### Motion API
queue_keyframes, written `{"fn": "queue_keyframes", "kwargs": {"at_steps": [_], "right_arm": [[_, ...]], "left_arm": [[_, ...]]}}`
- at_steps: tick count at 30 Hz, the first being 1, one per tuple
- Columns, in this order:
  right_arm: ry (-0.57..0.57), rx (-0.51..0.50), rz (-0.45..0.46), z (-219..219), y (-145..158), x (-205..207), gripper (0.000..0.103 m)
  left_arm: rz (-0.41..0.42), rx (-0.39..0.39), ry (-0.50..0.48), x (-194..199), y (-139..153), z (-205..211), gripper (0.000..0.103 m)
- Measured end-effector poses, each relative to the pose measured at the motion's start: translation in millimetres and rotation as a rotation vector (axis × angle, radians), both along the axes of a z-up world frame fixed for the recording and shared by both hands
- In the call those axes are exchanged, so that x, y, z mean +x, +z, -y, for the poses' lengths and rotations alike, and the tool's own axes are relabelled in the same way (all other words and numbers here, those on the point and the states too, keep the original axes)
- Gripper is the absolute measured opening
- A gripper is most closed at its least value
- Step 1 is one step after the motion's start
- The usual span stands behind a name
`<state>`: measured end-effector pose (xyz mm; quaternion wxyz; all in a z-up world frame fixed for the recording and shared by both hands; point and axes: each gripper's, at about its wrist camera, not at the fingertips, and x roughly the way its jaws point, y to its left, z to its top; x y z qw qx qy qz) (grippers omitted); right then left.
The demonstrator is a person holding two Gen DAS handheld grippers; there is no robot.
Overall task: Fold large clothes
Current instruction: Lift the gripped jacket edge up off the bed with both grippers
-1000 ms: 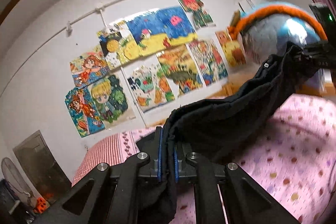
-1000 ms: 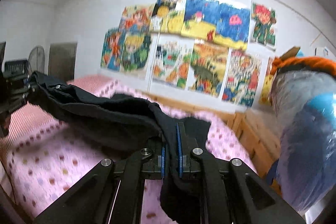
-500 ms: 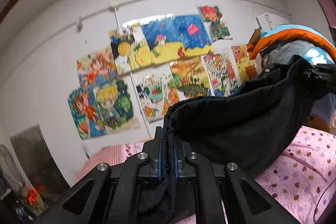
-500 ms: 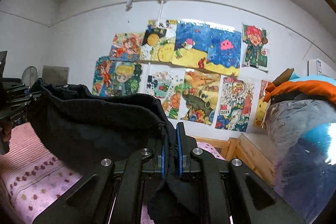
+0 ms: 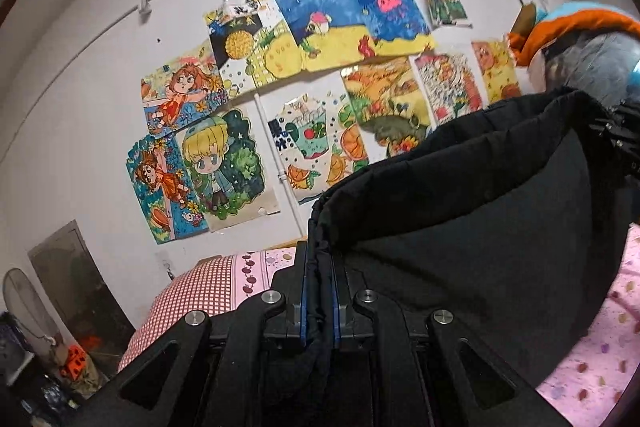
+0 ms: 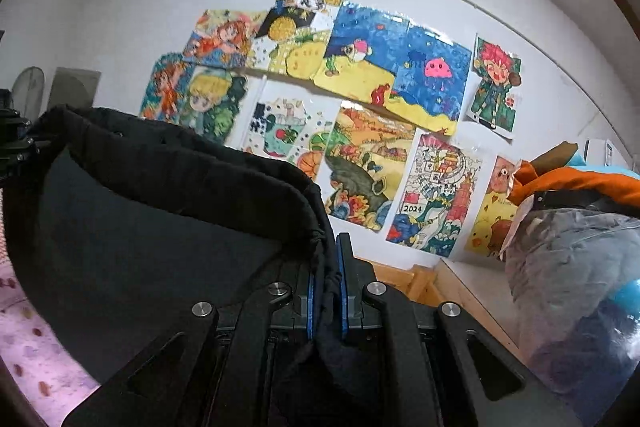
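A large black garment (image 5: 460,211) hangs stretched in the air between my two grippers, above the pink spotted bedsheet (image 5: 592,359). My left gripper (image 5: 319,259) is shut on one end of its top edge. My right gripper (image 6: 325,259) is shut on the other end of the black garment (image 6: 160,219). The right gripper also shows at the right edge of the left wrist view (image 5: 620,135), and the left gripper at the left edge of the right wrist view (image 6: 16,143). The garment's lower part sags toward the bed (image 6: 32,359).
A white wall with many children's paintings (image 5: 320,75) faces both cameras. A bagged bundle with orange and blue cloth (image 6: 576,259) stands on the right on a wooden ledge (image 6: 472,287). A red checked pillow (image 5: 200,291) lies at the bed's far left. A fan (image 5: 28,303) stands at left.
Both grippers have risen with the garment, lifting it higher off the bed; the cameras now tilt more toward the wall. The garment hangs wider between them.
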<state>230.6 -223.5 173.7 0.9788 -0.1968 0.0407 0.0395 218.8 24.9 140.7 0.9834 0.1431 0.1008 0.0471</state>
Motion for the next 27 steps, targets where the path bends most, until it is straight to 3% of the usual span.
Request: {"fn": "queue_keyframes", "kwargs": {"at_steps": [9,27], "right_arm": [[-0.041,-0.002,-0.041,-16,-20,62,0.008],[-0.074,0.013,-0.173,-17,-91,148,0.008]], "left_arm": [[-0.062,-0.006,0.057,69,-25,0,0.008],[-0.203,-0.002,0.076,153,-86,7,0.008]]}}
